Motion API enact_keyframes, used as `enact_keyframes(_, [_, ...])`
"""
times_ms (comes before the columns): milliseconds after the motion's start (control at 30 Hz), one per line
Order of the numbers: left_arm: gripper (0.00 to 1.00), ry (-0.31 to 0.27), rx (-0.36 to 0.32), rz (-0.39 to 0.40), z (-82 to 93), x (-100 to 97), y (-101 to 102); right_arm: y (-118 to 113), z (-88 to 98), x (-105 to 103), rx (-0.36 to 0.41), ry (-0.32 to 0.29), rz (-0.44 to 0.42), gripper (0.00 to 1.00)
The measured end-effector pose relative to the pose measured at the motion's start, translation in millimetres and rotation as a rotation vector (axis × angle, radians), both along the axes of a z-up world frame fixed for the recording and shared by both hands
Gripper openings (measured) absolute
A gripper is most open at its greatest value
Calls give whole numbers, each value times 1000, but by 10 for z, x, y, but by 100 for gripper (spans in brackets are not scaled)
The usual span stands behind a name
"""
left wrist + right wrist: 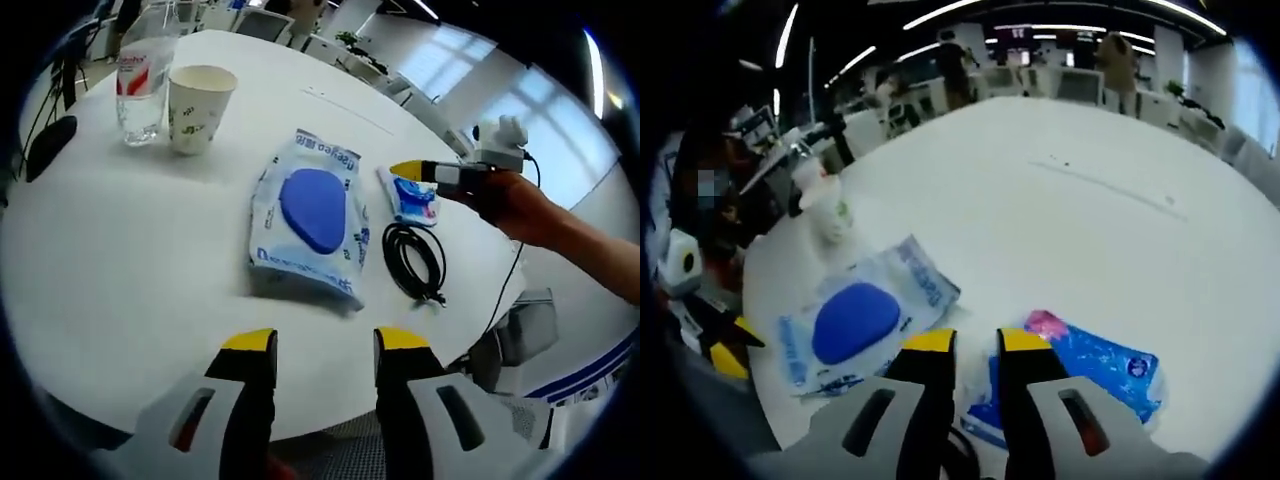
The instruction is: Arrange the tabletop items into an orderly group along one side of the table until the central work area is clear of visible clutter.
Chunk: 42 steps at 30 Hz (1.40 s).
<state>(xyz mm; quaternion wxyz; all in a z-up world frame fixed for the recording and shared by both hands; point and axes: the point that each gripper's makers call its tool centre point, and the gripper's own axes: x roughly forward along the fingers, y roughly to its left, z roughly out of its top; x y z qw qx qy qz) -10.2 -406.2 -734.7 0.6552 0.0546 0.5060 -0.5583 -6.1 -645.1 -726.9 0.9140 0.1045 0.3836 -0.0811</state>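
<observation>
Wet-wipe pack [308, 222] with blue lid flat on the white round table [120, 260], taken here as the landmark. Beyond the pack, toward the far edge: paper cup [199, 107] upright, clear water bottle [143, 88] just beside it, also upright. Right of the pack: coiled black cable [415, 262], close to the table edge; past the cable, small blue tissue packet [412, 195].

Left gripper [325, 345] short of the pack, over the near table edge, jaws parted, nothing between them.

Right gripper [976, 345] just right of the pack, jaws parted with a narrow gap, tips over the tissue packet [1090, 365]; contact with the packet not clear. In the left gripper view, right gripper [415, 172] at the packet's far end, held by a hand [515, 200].
</observation>
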Motion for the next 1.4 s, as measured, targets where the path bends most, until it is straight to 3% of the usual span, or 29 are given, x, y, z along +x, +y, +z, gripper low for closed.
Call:
enact_keyframes(367, [37,1,-2,37,21,82,99,47,-142,335,23,46,77,17])
enact_keyframes(567, [37,-5,2,48,26,116,180,31,-212,395,33,70,70,17])
enact_keyframes(633, [37,-4,4,51,17,119,202,60,-222,410,35,69,73,14])
enact_keyframes(700, [37,-2,8,54,11,116,224,55,-209,410,-8,64,84,7])
enact_keyframes(833, [37,0,10,57,3,117,234,106,-163,404,21,33,66,4])
enact_keyframes(1033, [37,9,11,40,-31,69,193,152,-167,290,12,47,81,0])
enact_keyframes(1233, [36,8,10,23,-46,73,154,275,-219,185,7,75,120,0])
enact_keyframes(1400, [36,10,9,17,-36,81,159,247,-207,178,9,66,92,0])
